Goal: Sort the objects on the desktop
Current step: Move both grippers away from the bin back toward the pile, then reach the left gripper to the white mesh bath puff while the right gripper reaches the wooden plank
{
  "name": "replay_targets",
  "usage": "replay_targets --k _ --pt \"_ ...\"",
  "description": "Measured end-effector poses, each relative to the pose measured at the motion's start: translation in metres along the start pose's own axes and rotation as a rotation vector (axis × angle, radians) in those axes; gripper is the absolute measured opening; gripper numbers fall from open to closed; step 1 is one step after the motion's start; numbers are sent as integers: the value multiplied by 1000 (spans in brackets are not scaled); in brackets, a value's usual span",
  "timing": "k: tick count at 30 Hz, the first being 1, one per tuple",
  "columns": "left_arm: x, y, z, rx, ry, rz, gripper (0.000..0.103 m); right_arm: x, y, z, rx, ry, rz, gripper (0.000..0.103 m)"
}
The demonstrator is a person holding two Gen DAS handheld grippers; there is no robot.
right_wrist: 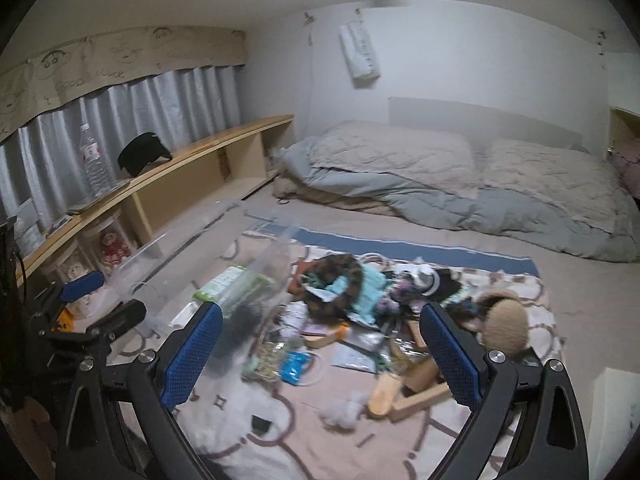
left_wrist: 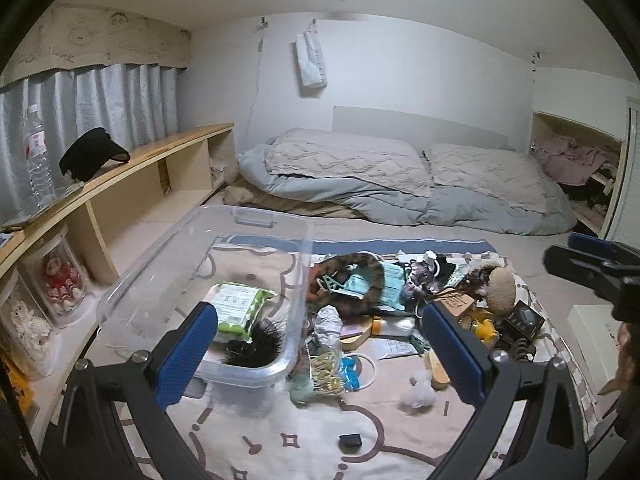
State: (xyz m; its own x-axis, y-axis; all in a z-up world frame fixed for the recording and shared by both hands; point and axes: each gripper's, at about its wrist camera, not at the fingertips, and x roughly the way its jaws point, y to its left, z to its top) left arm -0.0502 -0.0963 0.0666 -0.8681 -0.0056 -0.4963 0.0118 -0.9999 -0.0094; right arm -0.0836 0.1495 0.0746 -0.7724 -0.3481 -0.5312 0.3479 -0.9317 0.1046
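A clear plastic bin (left_wrist: 168,272) stands on a patterned blanket (left_wrist: 280,432). A green wipes pack (left_wrist: 236,308) and a black fuzzy thing (left_wrist: 256,344) lie inside it. To its right spreads a pile of small objects (left_wrist: 384,292), with a tan plush ball (left_wrist: 502,286), a white tuft (left_wrist: 418,392) and a small black block (left_wrist: 350,440). My left gripper (left_wrist: 320,350) hovers open over the bin's near corner, holding nothing. My right gripper (right_wrist: 322,354) hangs open above the pile (right_wrist: 360,296), also holding nothing. The other gripper shows at the right edge (left_wrist: 592,268) and left edge (right_wrist: 80,304).
A wooden shelf (left_wrist: 132,160) runs along the left wall, carrying a water bottle (left_wrist: 38,156) and a black cap (left_wrist: 92,154). Jars with dolls (left_wrist: 60,280) stand under it. Folded grey and beige bedding (left_wrist: 400,176) lies at the back. A white box (left_wrist: 592,340) sits at the right.
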Motion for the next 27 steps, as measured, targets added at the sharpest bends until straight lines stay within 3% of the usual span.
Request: replay_targets --k 7,14,27 --pt "1 -19 -7 16 -44 -10 103 -15 -31 -27 17 -42 -81 99" --pt "13 -32 -14 11 -60 -31 103 -12 -57 -55 58 -43 -102 99" --pt "30 -59 -25 32 -133 -36 103 -18 -83 -71 65 -148 -147 99"
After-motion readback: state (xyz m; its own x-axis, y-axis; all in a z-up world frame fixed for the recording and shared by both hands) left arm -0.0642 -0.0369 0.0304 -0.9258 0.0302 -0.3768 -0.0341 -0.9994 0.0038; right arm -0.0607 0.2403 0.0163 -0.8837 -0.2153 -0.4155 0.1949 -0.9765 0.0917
